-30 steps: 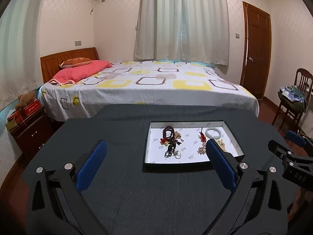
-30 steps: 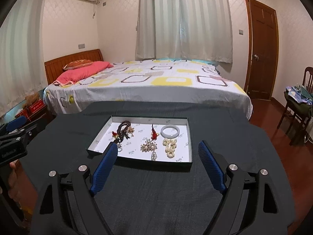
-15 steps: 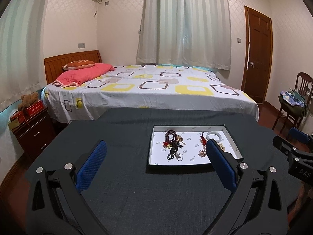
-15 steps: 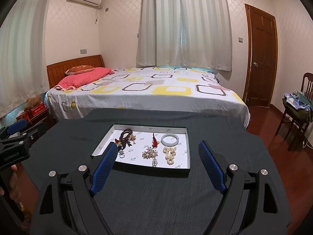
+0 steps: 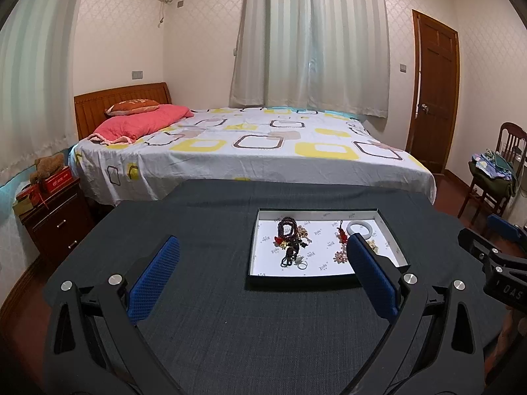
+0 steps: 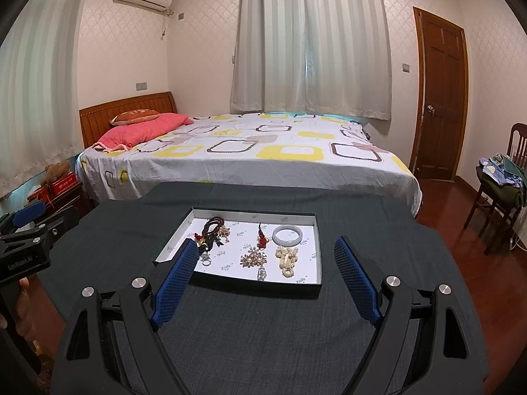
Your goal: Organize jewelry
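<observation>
Left gripper (image 5: 263, 251): blue pads (image 5: 154, 279) spread wide, nothing between them, hovering over the dark table (image 5: 230, 345). Right pad overlaps the tray's (image 5: 253, 247) right side in view, but it sits above and short of it, no contact.

Right gripper (image 6: 263, 251): same, pads (image 6: 355, 279) wide apart and empty. Left pad tip overlaps the tray's (image 6: 318, 250) near-left corner in view; can't tell whether it touches.

Tray: shallow, dark rim, white liner, flat on the table, ahead of both grippers. All jewelry is inside it:
- dark bead string (image 6: 214, 227) back left, tangled with red and gold bits and a dark charm
- small ring (image 6: 206, 262) just in front of that tangle
- red tassel charm (image 6: 262, 238) centre
- pale bangle (image 6: 287, 235) back right
- pearl brooch (image 6: 253, 259) centre front, a small clear piece just in front of it
- cream bead cluster (image 6: 287, 260) front right, just in front of the bangle

From the left wrist view: bead string (image 5: 286, 228), bangle (image 5: 360, 228), tassel (image 5: 342, 235); right pad hides part of the brooch.

Each gripper shows at the edge of the other's view: right one (image 5: 494, 263), left one (image 6: 26, 247).

Beyond the table: bed (image 6: 247, 154), curtain (image 6: 313, 42), door (image 6: 441, 98), chair (image 5: 494, 171) at right.
</observation>
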Demonstrator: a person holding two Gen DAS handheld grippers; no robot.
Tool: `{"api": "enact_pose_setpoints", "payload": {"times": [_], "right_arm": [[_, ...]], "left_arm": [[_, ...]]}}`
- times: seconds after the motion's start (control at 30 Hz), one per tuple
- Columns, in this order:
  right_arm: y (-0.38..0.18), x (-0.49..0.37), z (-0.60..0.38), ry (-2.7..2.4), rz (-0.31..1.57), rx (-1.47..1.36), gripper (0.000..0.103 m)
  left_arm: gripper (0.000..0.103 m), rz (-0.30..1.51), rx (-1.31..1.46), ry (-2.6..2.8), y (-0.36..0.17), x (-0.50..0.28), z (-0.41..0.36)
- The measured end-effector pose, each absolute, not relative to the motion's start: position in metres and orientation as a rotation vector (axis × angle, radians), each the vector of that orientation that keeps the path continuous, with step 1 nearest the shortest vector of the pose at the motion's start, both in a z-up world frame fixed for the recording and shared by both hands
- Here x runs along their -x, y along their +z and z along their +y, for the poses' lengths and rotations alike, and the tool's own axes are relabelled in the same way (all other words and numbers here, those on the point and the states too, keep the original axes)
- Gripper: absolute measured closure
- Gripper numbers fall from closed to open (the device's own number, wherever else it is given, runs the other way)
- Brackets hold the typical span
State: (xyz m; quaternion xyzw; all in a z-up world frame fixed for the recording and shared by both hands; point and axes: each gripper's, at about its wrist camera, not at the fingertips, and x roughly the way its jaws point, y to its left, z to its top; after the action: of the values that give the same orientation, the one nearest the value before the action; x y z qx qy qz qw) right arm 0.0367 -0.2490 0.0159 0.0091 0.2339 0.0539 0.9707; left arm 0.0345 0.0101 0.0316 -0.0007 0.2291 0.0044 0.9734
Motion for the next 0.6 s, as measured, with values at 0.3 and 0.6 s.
{"api": "enact_pose_setpoints", "payload": {"times": [0.3,0.6], "right_arm": [[0.0155,-0.0367,-0.2481,0.112,0.475,-0.017,0.021],[0.0143,-0.037,-0.244,0.116,0.48,-0.014,0.021]], "left_arm": [[0.004,0.461,0.01,0.02,0.0311,-0.0347,0.0116],[0.004,0.464,0.014,0.012,0.0298,-0.036,0.012]]}}
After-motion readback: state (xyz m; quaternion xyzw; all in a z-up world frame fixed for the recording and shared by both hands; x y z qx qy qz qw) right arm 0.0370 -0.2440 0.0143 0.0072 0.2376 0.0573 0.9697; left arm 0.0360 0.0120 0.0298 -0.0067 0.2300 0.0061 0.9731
